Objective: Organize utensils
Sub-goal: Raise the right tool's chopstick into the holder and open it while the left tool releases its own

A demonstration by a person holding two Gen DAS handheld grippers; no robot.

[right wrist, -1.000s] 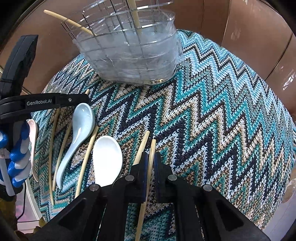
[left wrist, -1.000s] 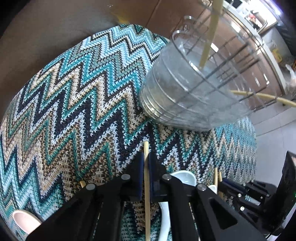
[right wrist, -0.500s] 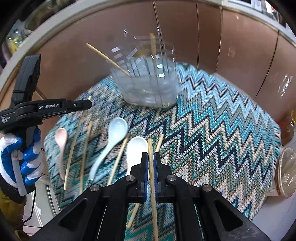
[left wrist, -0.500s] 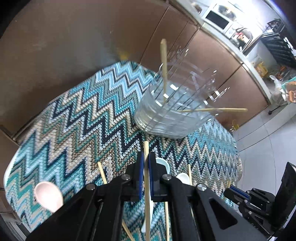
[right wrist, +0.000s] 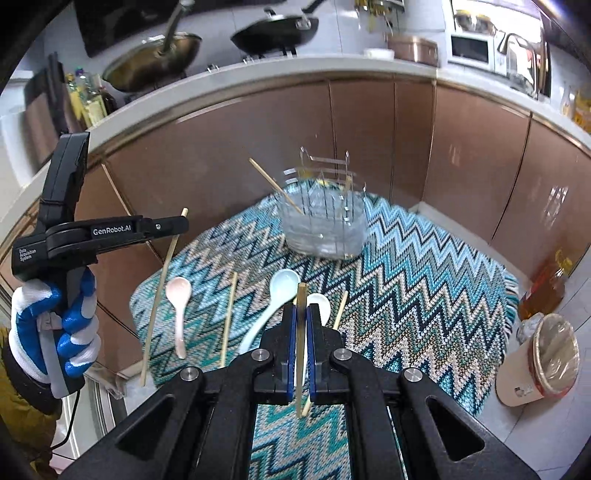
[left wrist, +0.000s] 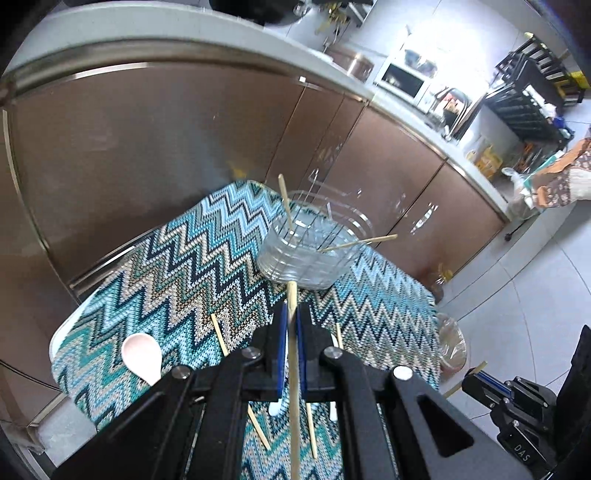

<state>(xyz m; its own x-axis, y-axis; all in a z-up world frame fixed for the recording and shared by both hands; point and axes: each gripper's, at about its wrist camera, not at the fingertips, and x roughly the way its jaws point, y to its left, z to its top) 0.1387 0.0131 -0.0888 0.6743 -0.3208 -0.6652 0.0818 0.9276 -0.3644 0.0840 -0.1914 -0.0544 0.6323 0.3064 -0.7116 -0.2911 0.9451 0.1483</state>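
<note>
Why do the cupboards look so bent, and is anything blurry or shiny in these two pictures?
Left wrist view: the fisheye lens bows the brown glossy cupboard doors, which carry soft glare; the clear plastic utensil holder glints, and the far kitchen is overexposed. Right wrist view: the same bowing curves the white countertop edge; the dark frying pans above look smeared by blur.

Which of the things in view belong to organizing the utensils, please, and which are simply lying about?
Belongs to the job:
- left gripper, shut on a chopstick
- right gripper, shut on another chopstick
- clear utensil holder
- pink spoon
- pale blue spoon
- white spoon
- loose chopsticks

Just lying about:
- zigzag mat
- waste bin
- oil bottle
- microwave
</note>
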